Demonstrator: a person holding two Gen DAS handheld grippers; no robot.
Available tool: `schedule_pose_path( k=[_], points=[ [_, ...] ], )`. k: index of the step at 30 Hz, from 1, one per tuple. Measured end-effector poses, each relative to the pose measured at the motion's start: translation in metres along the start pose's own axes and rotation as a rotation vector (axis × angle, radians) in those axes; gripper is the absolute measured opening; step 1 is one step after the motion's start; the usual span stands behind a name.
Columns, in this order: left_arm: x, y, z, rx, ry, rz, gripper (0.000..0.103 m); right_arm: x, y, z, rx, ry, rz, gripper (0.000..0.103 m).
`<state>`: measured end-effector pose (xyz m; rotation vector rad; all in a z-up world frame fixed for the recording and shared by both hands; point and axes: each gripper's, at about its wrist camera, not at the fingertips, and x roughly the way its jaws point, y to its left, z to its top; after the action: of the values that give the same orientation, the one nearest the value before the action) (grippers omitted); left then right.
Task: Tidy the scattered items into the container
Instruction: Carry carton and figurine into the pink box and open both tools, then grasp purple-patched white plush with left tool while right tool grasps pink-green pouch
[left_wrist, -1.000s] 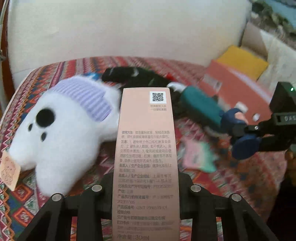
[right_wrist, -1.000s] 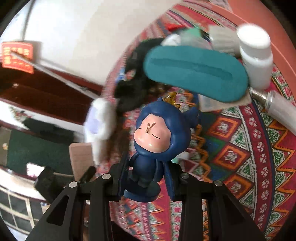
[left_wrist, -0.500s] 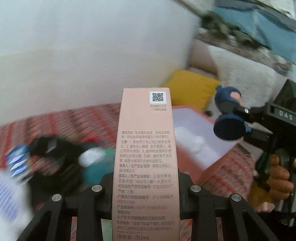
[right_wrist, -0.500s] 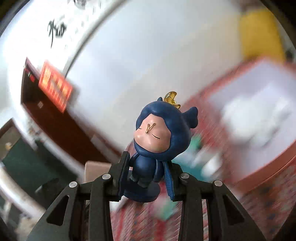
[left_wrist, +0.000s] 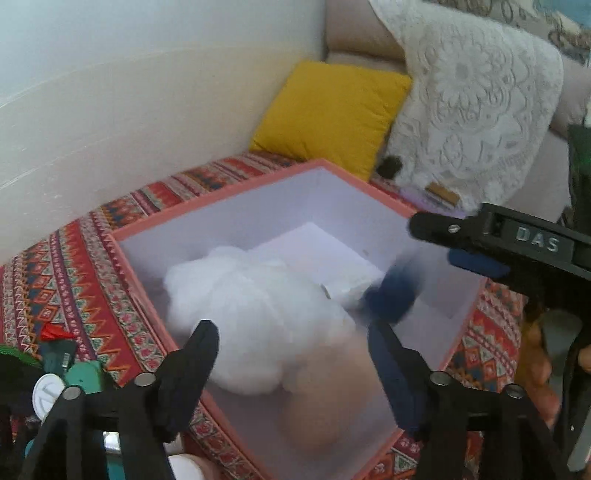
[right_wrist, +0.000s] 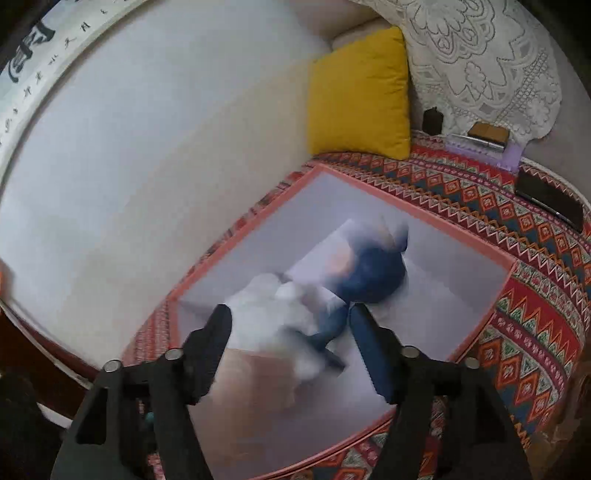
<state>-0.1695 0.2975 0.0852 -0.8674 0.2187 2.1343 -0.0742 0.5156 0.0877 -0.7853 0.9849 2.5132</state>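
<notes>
Both grippers, left (left_wrist: 291, 347) and right (right_wrist: 288, 332), have swung from the scattered pile to above the pink box (left_wrist: 258, 181) at frame centre; my jaws are opening, released. Carton (left_wrist: 325, 391) and figurine (right_wrist: 373, 273) blur inside it.

Inside the pink box (left_wrist: 229, 201), the blue figurine (right_wrist: 373, 273) is a motion smear — its face unreadable. The peach carton (left_wrist: 328, 398) below it blurs into the box wall, print illegible. Teal clutter (left_wrist: 79, 373) is cut off at the left edge — unidentifiable.
</notes>
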Motion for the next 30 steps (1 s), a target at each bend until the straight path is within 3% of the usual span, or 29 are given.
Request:
schedule_pose_path(
  k=[3, 7, 9, 12, 16, 18, 20, 23, 26, 30],
  points=[
    [-0.033, 0.030, -0.014, -0.064, -0.048, 0.038, 0.078, -0.022, 0.005, -0.002, -0.033, -0.076, 0.037, 0.090],
    [-0.097, 0.094, -0.064, -0.181, -0.101, 0.134, 0.084, -0.038, 0.032, -0.021, -0.108, -0.098, 0.118, 0.091],
    [-0.126, 0.126, -0.103, -0.224, -0.091, 0.195, 0.085, -0.031, 0.062, -0.041, -0.197, -0.057, 0.186, 0.091],
    [-0.153, 0.166, -0.166, -0.286, -0.029, 0.276, 0.085, -0.012, 0.120, -0.094, -0.375, 0.052, 0.309, 0.092],
    [-0.174, 0.213, -0.233, -0.361, 0.022, 0.393, 0.085, 0.023, 0.179, -0.178, -0.476, 0.319, 0.422, 0.092],
    [-0.180, 0.233, -0.257, -0.384, 0.035, 0.453, 0.085, 0.041, 0.202, -0.225, -0.557, 0.429, 0.429, 0.092],
    [-0.180, 0.252, -0.269, -0.392, 0.065, 0.520, 0.085, 0.057, 0.221, -0.278, -0.698, 0.495, 0.401, 0.092],
    [-0.181, 0.273, -0.272, -0.388, 0.075, 0.518, 0.085, 0.072, 0.234, -0.336, -0.889, 0.534, 0.372, 0.092],
    [-0.173, 0.286, -0.263, -0.324, 0.098, 0.518, 0.086, 0.095, 0.223, -0.361, -0.993, 0.531, 0.322, 0.092],
    [-0.149, 0.307, -0.263, -0.256, 0.196, 0.509, 0.090, 0.119, 0.227, -0.379, -1.061, 0.577, 0.308, 0.095]
  ],
)
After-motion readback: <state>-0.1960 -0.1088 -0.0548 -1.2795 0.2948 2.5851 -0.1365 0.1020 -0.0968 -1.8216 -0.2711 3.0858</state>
